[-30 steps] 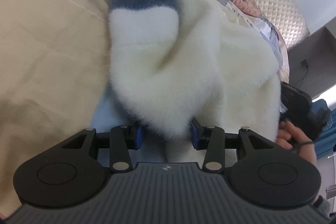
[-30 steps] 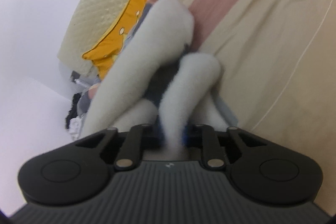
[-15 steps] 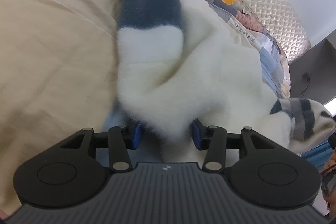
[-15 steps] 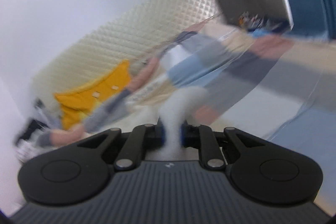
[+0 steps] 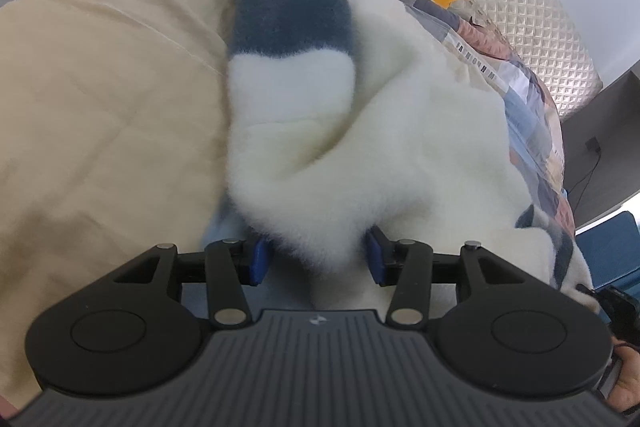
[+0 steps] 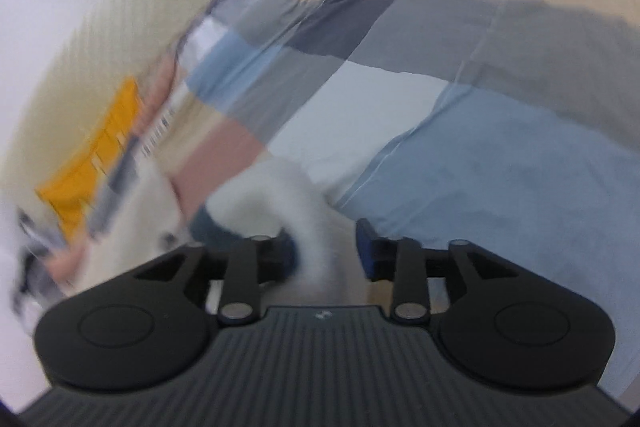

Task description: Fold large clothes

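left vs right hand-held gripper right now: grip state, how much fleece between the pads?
Left hand-held gripper clamps a thick bunch of the cream fleece garment. Right hand-held gripper has just been opening: fleece touches one pad, a gap shows at the other. Left view is sharp, right blurred. Both have blue pads.

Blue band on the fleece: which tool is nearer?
Left. The left tool grips the fleece just below the blue band; the right tool, jaws just opened around fleece, is farther right.
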`<state>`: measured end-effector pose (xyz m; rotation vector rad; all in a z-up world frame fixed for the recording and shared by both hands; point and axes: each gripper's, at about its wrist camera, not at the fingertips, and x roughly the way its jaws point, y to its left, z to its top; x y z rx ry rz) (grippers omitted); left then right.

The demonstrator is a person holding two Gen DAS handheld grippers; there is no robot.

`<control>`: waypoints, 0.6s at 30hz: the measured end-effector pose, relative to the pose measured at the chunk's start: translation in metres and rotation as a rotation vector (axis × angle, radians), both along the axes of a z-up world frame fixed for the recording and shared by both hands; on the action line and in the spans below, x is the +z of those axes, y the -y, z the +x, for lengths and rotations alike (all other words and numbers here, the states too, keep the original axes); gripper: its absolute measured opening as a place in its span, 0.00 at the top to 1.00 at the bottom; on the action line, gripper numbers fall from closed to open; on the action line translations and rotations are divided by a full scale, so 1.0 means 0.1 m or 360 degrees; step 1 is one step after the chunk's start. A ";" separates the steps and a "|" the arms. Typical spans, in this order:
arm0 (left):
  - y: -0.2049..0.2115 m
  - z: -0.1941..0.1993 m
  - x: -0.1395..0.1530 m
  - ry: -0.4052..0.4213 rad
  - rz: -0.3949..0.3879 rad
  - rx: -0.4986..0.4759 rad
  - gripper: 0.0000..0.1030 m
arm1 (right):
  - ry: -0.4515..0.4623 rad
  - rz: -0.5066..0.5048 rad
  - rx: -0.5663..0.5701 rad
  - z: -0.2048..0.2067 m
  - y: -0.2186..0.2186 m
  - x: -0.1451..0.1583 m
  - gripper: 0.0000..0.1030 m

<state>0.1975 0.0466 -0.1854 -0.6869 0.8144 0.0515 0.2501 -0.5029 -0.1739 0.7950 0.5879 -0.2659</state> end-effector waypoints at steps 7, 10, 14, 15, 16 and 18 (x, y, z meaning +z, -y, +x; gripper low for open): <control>-0.03 -0.02 0.01 0.0006 -0.0001 -0.0002 0.48 | 0.0190 0.0167 -0.0249 -0.44 0.18 0.13 0.64; -0.04 -0.02 0.01 0.0004 -0.0020 0.0002 0.48 | 0.0052 0.0150 -0.0309 -0.61 0.19 0.05 0.64; -0.06 -0.03 0.01 0.0008 -0.0061 0.0008 0.48 | -0.0046 0.0335 -0.0281 -0.59 0.22 -0.19 0.64; -0.07 -0.03 0.01 0.0010 -0.0073 0.0011 0.48 | -0.0056 0.0362 -0.0263 -0.56 0.21 -0.23 0.64; -0.08 -0.04 0.00 0.0009 -0.0078 0.0012 0.48 | -0.0057 0.0380 -0.0236 -0.53 0.19 -0.26 0.64; -0.09 -0.05 0.00 0.0006 -0.0095 0.0018 0.48 | -0.0033 0.0387 -0.0176 -0.47 0.13 -0.25 0.64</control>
